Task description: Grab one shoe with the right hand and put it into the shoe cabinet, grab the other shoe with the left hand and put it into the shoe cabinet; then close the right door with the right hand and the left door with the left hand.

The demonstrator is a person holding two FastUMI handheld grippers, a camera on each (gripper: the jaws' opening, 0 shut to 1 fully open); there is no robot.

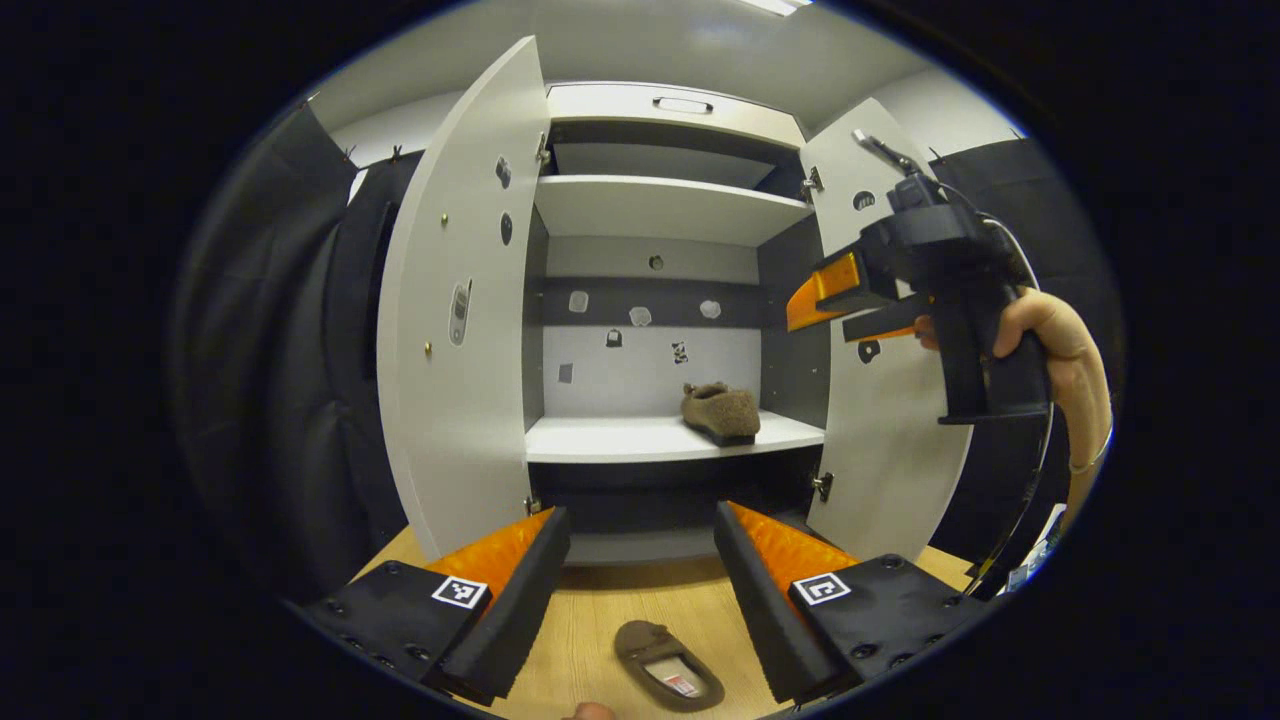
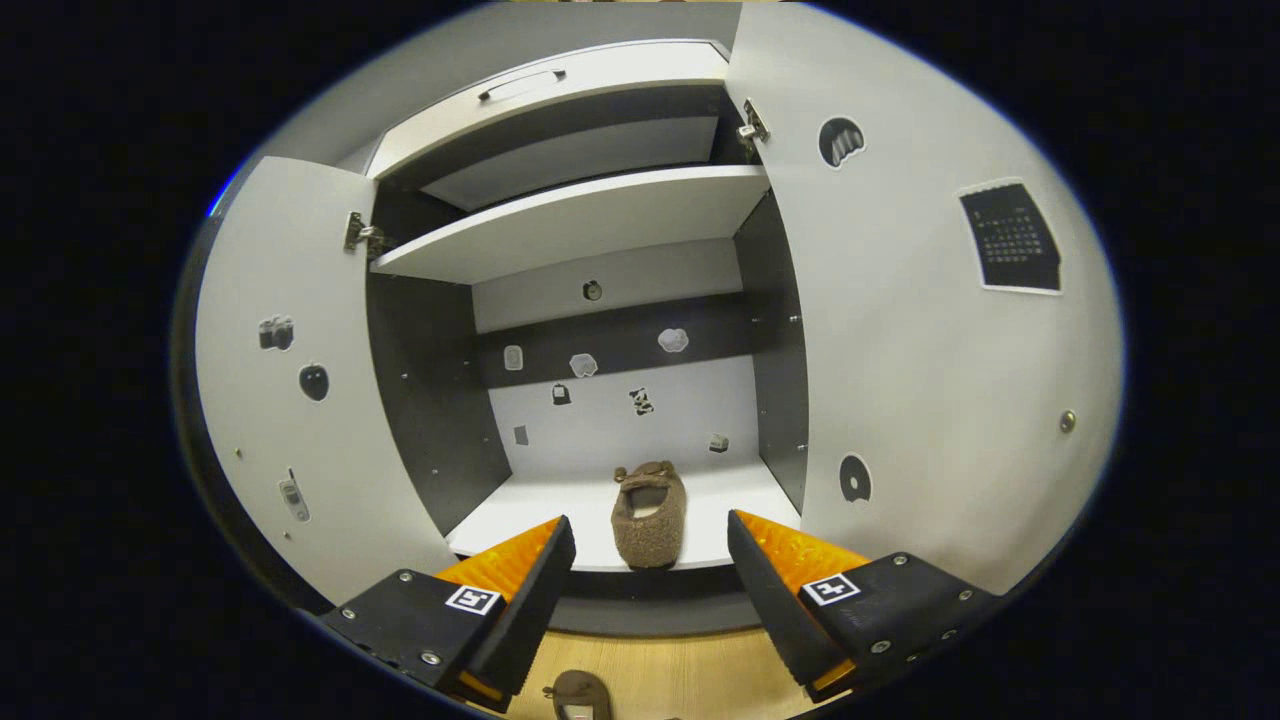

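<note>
A brown fuzzy shoe (image 1: 720, 412) rests on the cabinet's lower shelf (image 1: 610, 438), toward its right side. Its mate (image 1: 668, 665) lies sole-lining up on the wooden surface just below and between my left gripper's fingers. My left gripper (image 1: 640, 560) is open and holds nothing. A hand carries my right gripper (image 1: 820, 318) in front of the right door, pointing left toward the cabinet, open and empty. In the right gripper view the shelved shoe (image 2: 648, 515) sits beyond my open right gripper (image 2: 650, 528), and the other shoe (image 2: 582, 695) peeks in at the bottom.
Both cabinet doors stand wide open: the left door (image 1: 455, 320) and the right door (image 1: 880, 450). An upper shelf (image 1: 660, 205) is bare. Small stickers dot the back wall and door insides. Light wooden surface (image 1: 600, 610) runs in front of the cabinet.
</note>
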